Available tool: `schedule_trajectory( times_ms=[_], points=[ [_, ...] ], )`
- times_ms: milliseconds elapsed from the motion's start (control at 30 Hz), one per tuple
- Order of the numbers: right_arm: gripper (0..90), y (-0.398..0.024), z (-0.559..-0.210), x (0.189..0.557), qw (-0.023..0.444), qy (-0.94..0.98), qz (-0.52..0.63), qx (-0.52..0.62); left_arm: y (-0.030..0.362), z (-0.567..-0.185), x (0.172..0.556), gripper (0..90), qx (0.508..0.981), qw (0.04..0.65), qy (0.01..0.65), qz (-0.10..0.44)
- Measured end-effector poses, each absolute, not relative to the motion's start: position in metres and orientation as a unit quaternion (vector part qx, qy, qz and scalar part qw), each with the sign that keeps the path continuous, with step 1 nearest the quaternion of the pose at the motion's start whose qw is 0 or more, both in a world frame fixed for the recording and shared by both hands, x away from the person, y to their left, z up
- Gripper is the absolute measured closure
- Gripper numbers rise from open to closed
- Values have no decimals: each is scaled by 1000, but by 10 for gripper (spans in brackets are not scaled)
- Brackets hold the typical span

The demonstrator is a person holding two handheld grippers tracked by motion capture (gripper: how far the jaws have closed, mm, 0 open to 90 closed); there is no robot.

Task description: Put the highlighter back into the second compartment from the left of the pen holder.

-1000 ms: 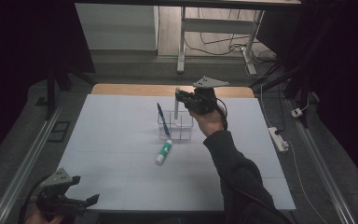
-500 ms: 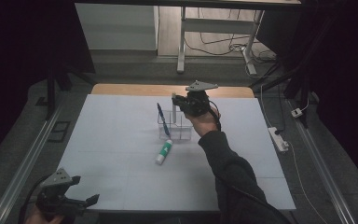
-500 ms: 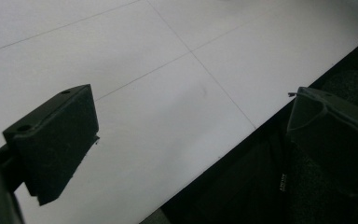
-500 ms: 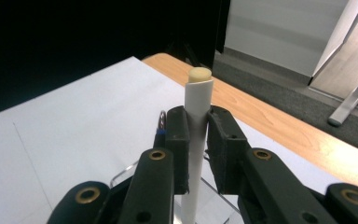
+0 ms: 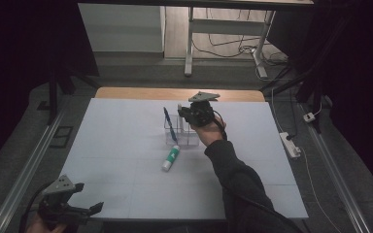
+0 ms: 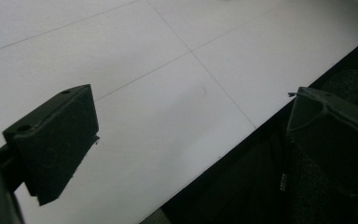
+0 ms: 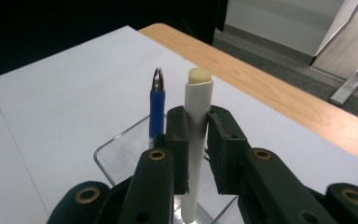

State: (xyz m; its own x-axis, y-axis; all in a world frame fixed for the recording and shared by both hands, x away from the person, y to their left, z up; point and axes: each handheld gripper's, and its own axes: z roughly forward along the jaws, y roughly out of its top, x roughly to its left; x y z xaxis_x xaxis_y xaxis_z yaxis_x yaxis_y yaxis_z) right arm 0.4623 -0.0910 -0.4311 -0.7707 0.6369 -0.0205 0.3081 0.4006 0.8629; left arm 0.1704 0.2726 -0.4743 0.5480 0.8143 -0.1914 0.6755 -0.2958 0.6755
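My right gripper point(image 5: 185, 116) is shut on a white pen point(image 5: 180, 114) and holds it upright over a clear plastic holder point(image 5: 192, 139) at the middle back of the white table. In the right gripper view the pads point(image 7: 177, 140) clamp the white pen point(image 7: 196, 116) at mid-length, and its lower end dips inside the holder point(image 7: 116, 149). A blue pen point(image 7: 156, 109) stands in that holder, leaning left point(image 5: 170, 125). A green and white marker point(image 5: 171, 158) lies flat in front of the holder. My left gripper point(image 5: 90, 196) rests at the near left corner, open and with nothing between its jaws point(image 6: 193, 140).
The white table sheet point(image 5: 126, 184) ends in a wooden strip point(image 5: 126, 93) at the back. A power strip point(image 5: 291, 144) lies on the floor to the right. A metal rail point(image 5: 24, 179) runs along the left side. The near table edge point(image 6: 242, 135) passes between my left jaws.
My right gripper has sunk with the white pen, moving slightly left, down onto the holder. The left gripper has kept still.
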Motion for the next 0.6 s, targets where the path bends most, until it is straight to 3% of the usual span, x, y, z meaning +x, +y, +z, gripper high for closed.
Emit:
schedule_trajectory(
  times_ms=[300,600],
  points=[
    [771,-88,-443,462,170,827,450,291,273,-474,170,23,800,366,465,95],
    [537,-93,-435,459,165,829,444,297,272,-474,170,23,800,366,465,95]
  ],
)
